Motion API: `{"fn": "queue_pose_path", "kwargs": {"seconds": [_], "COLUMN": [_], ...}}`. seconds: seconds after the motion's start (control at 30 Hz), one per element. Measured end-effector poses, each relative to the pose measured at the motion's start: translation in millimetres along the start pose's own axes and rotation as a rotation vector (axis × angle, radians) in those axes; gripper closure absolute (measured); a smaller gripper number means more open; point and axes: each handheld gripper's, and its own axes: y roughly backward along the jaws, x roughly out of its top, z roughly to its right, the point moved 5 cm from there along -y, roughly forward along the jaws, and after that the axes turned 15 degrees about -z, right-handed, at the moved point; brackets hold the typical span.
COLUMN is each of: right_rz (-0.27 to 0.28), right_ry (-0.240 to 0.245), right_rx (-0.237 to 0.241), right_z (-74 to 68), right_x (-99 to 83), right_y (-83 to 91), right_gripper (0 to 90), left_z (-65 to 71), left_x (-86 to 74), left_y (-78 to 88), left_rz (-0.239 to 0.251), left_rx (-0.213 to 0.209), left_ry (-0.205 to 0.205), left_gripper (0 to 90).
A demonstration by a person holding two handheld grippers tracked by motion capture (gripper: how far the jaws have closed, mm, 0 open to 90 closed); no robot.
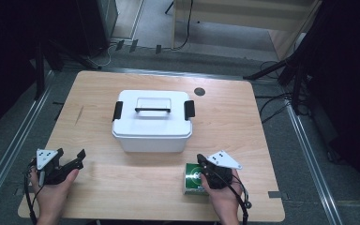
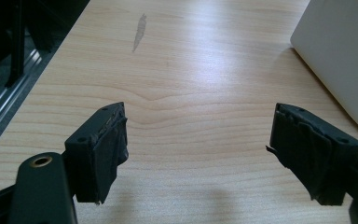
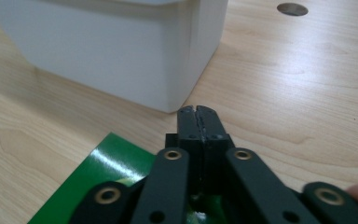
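1. The right gripper (image 1: 200,161) sits at the near right of the table (image 1: 243,140), its jaws pressed together with nothing between the pads; in the right gripper view (image 3: 198,112) the two black tips meet flat against each other
2. Directly under and just left of that gripper lies a green box (image 1: 192,178), flat on the wood; in the right gripper view its glossy green top (image 3: 107,168) shows below the jaw linkage, and whether the gripper body touches it cannot be told
3. The left gripper (image 1: 70,157) rests at the near left corner, held in the person's left hand (image 1: 54,194); its jaws stand wide apart with bare wood between them, as the left gripper view (image 2: 198,140) shows
4. Beyond both grippers, at the middle of the table, stands a white storage box (image 1: 152,124) with its lid on, a black handle (image 1: 153,110) lying flat on top and a black clasp at each end
5. A small dark round disc (image 1: 199,91) sits in the tabletop behind the white box's right end
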Motion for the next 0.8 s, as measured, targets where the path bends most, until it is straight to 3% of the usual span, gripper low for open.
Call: {"fn": "queue_pose_path", "kwargs": {"seconds": [0.03,0.07,0.13,0.2,0.37,0.5,0.6,0.7,0.8], "right_rz": [0.0,0.02,0.031,0.05,0.101,0.053,0.027,-0.009,-0.054], "right_ry": [0.0,0.002,0.012,0.048,0.128,0.137,0.163,0.214,0.274], "right_rx": [0.0,0.007,0.018,0.006,-0.013,-0.043,-0.017,0.013,0.036], "right_z": [0.0,3.4,5.4,9.7,28.1,45.2,53.1,58.6,63.2], "right_x": [0.0,1.8,2.7,4.6,13.4,22.5,31.6,39.5,46.6], "right_y": [0.0,1.5,3.1,5.8,12.7,18.3,24.2,27.1,26.3], "right_gripper": [88.1,81.5,76.7,66.3,50.8,36.0,25.7,16.8,14.4], "left_z": [0.0,1.3,2.7,4.0,6.1,3.1,2.2,2.2,3.3], "left_x": [0.0,-0.3,-0.5,-0.8,-0.8,-0.5,-0.5,-0.7,-1.0], "left_y": [0.0,-0.5,-1.3,-2.1,-3.1,-2.3,-1.9,-1.2,-1.4], "left_rz": [0.0,-0.001,-0.004,-0.008,-0.008,0.005,0.009,0.013,0.009], "left_rx": [0.0,0.003,0.005,0.007,0.027,0.033,0.003,0.005,0.009], "left_ry": [0.0,-0.006,-0.018,-0.031,-0.053,-0.012,-0.009,-0.012,-0.024], "left_gripper": [19.0,18.2,17.5,16.4,12.0,8.3,3.0,2.9,2.8]}}
